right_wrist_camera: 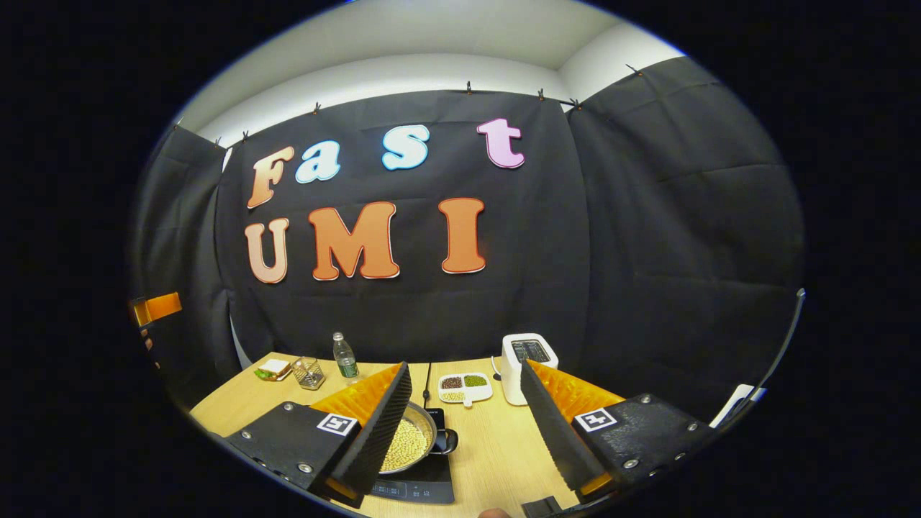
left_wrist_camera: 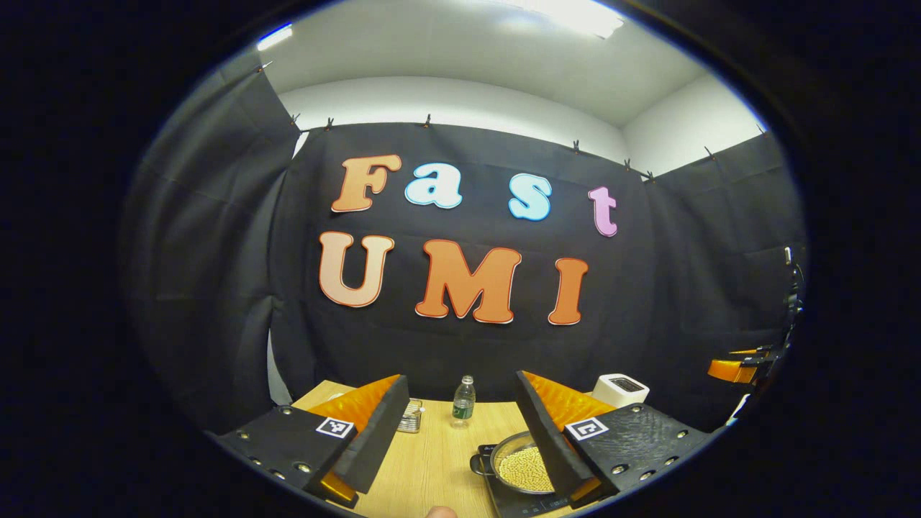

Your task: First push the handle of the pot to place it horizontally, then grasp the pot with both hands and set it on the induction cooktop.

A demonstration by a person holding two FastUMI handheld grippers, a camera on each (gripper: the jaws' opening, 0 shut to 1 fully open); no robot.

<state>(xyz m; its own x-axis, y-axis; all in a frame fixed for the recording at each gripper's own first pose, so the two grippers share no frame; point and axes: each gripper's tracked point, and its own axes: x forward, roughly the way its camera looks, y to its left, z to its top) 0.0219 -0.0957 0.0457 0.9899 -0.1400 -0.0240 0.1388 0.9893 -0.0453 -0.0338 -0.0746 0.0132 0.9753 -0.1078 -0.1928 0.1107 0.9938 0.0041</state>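
Note:
The steel pot (left_wrist_camera: 519, 467), filled with yellow beans, sits on the black induction cooktop (left_wrist_camera: 507, 501) on the wooden table. One dark side handle (left_wrist_camera: 478, 462) points left in the left gripper view. My left gripper (left_wrist_camera: 460, 385) hovers above the table, open and holding nothing, and its right finger hides the pot's right side. In the right gripper view the pot (right_wrist_camera: 411, 440) rests on the cooktop (right_wrist_camera: 426, 483) with a handle (right_wrist_camera: 447, 440) pointing right. My right gripper (right_wrist_camera: 466, 368) is open and holds nothing, and its left finger covers the pot's left part.
A water bottle (right_wrist_camera: 345, 356), a wire basket (right_wrist_camera: 308, 372) and a sandwich plate (right_wrist_camera: 273, 369) stand at the table's far left. A divided dish of beans (right_wrist_camera: 465, 387) and a white toaster (right_wrist_camera: 529, 356) are behind the cooktop. Bare wood (right_wrist_camera: 496, 446) lies right of it.

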